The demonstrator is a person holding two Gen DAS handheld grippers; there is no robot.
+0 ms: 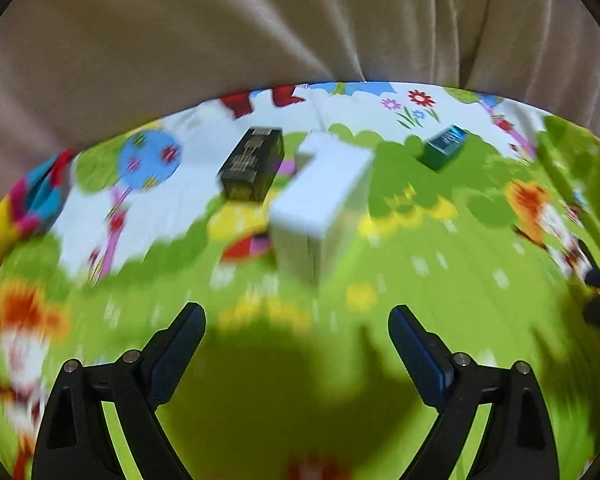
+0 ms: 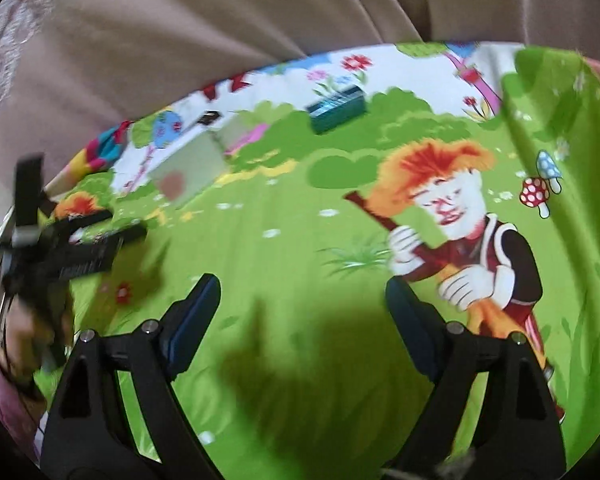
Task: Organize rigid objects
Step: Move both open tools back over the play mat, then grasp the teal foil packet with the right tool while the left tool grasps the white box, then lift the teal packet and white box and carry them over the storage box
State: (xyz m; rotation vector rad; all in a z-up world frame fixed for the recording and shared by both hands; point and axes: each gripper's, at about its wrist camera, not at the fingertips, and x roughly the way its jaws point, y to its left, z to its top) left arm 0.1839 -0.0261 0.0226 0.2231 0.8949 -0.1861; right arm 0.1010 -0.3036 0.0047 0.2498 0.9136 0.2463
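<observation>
Both pairs of tongs are hanging over a bright cartoon-printed cloth [image 1: 440, 248], angled down toward it, and both are standing wide apart with nothing between them: the left tongs [image 1: 296, 316] are gaping over plain green print, and the right tongs [image 2: 302, 288] are doing the same beside a printed figure with orange hair [image 2: 452, 200]. Three boxes are lying on the cloth, well ahead of the fingers. A white box [image 1: 324, 196] is sitting nearest the left tongs, roughly in the middle of that view; a black box [image 1: 252, 164] is lying just beside it on its left, and I cannot tell whether the two are touching (the picture is smeared with motion). A teal box [image 1: 446, 146] is resting well apart from them to the right, near printed flowers. From the right wrist view the teal box [image 2: 336, 110] is showing toward the far edge, with the white box [image 2: 188, 164] off to the left. A hand [image 2: 24, 320] in a pink sleeve [image 2: 0, 384] is gripping the left device at that view's left edge. Beige folded fabric [image 1: 260, 20] is filling the background.
</observation>
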